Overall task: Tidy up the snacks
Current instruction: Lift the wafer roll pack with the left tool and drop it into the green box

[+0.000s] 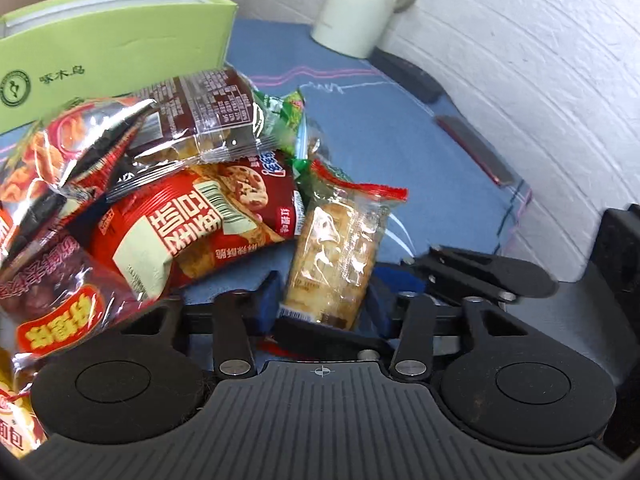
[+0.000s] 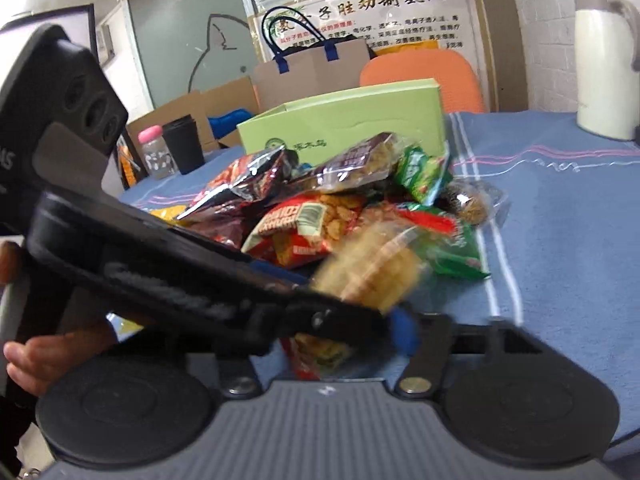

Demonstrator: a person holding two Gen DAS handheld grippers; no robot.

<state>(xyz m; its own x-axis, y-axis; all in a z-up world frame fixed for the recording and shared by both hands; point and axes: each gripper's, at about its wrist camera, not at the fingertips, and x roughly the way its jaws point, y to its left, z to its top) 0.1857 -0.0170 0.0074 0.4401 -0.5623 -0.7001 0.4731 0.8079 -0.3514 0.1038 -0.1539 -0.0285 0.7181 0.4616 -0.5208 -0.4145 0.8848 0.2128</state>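
The left gripper (image 1: 322, 302) sits low in the centre of its own view, its blue-padded fingers (image 1: 267, 300) parted wide to either side of a clear-wrapped rice cracker packet (image 1: 334, 258) that stands between them with its red-edged top leaning toward the upper right. The pads do not seem pressed against the wrapper. From the right of that frame a second black tool, the right gripper (image 1: 484, 276), reaches in just beside the packet.

In the right wrist view the left gripper crosses from the upper left down to the centre, with the same cracker packet (image 2: 376, 276) blurred at its tip. The right gripper's own tips are mostly hidden behind it — only one blue pad (image 2: 404, 332) shows, so whether it is parted or closed I cannot tell.

Behind the packet lies the snack pile: a red cookie bag (image 1: 192, 224), a dark maroon packet (image 1: 208, 116), and a green packet (image 2: 420, 172). Beyond it stands the light green box (image 1: 116, 56), upper left. A cream jug (image 1: 360, 4) stands at the top on the blue tablecloth (image 1: 400, 132).
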